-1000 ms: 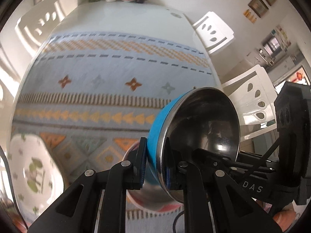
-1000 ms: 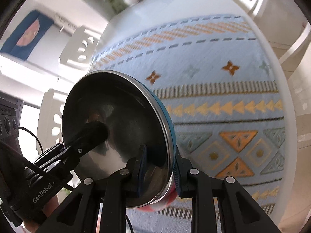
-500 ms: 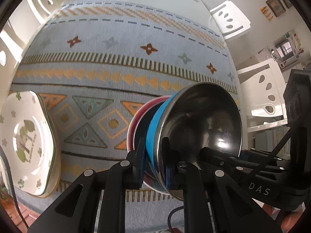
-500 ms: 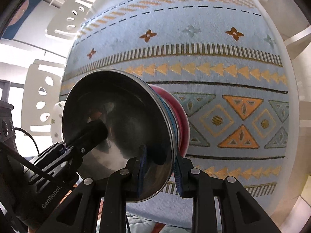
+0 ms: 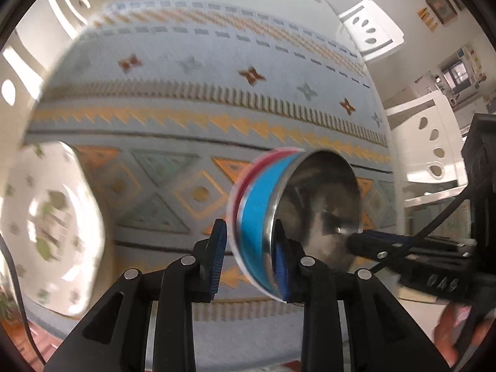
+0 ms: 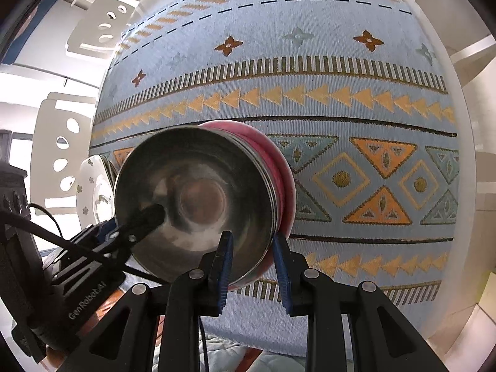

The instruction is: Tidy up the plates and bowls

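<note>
The blue bowl (image 5: 257, 226), steel inside, now sits nested in the pink bowl (image 6: 283, 179) on the desk (image 6: 387, 99), so the bowl stacking looks all but done. What seems left is letting go and dealing with the flowered plate (image 5: 46, 226), which lies by itself well off to the left of the left claw (image 5: 248, 255).

The left claw has just been opening: the blue bowl's rim is between its jaws, a clear gap shows at the outer pad, and the inner pad sits against the steel inside. The right claw (image 6: 252, 263) straddles the opposite rim, one pad inside the bowl and one outside; its jaws are narrow, but I cannot tell whether the pads press on the metal.

A woven cloth (image 6: 341, 142) in pale blue with orange triangles and diamonds covers the desk ahead of both claws. White chairs (image 5: 370, 32) with oval cut-outs stand around it, and framed pictures (image 5: 441, 1) hang on the wall far to the right.
</note>
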Demonstrator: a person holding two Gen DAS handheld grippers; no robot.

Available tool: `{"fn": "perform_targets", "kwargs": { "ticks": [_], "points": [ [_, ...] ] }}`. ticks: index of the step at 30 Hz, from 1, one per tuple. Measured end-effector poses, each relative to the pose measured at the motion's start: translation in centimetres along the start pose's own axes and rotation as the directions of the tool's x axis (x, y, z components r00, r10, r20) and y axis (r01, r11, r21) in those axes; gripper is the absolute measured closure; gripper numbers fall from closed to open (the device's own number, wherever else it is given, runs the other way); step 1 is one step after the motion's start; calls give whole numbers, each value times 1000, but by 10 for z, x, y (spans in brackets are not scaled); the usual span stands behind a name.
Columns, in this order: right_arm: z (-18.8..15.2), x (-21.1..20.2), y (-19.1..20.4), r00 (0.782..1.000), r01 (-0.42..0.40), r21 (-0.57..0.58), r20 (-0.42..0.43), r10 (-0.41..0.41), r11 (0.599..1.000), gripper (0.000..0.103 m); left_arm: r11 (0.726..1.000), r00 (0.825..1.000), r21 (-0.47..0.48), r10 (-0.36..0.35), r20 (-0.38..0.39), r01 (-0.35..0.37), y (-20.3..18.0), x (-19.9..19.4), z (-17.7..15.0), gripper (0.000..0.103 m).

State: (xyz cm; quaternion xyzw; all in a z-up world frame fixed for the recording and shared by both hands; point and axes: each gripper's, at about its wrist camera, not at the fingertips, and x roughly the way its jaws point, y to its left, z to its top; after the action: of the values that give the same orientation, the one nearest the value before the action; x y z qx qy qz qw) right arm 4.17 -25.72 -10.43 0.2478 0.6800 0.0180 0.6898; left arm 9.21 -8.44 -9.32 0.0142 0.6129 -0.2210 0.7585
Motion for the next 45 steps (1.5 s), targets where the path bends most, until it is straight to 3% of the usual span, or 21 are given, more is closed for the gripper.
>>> {"fn": "perform_targets", "kwargs": {
  "ticks": [5, 15, 22, 28, 38, 42, 45],
  "points": [
    [2, -11, -2, 999, 4, 7, 33, -4, 1000, 77, 996, 998, -62, -61, 4, 61, 18, -2, 5, 76],
    [1, -9, 3, 1000, 3, 2, 26, -3, 1000, 77, 999, 999, 16, -42, -25, 43, -4, 16, 1, 79],
    [-1, -29, 5, 993, -53, -16, 103, 55, 998, 77, 981, 980, -27, -188, 63, 190, 16, -19, -1, 78],
    [1, -25, 5, 993, -36, -24, 114, 39, 999, 76, 976, 976, -36, -210, 64, 213, 13, -11, 5, 78],
    [-1, -27, -1, 991, -37, -26, 126, 40, 999, 76, 983, 983, -41, -175, 58, 177, 10, -2, 7, 78],
    [-4, -47, 2, 972, -110, -56, 203, 119, 992, 76, 972, 973, -94, -204, 111, 215, 17, -22, 5, 78],
    [-10, -79, 10, 927, -155, -119, 325, 186, 981, 74, 966, 952, -83, -223, 209, 244, 18, -57, 6, 74]
  ]
}}
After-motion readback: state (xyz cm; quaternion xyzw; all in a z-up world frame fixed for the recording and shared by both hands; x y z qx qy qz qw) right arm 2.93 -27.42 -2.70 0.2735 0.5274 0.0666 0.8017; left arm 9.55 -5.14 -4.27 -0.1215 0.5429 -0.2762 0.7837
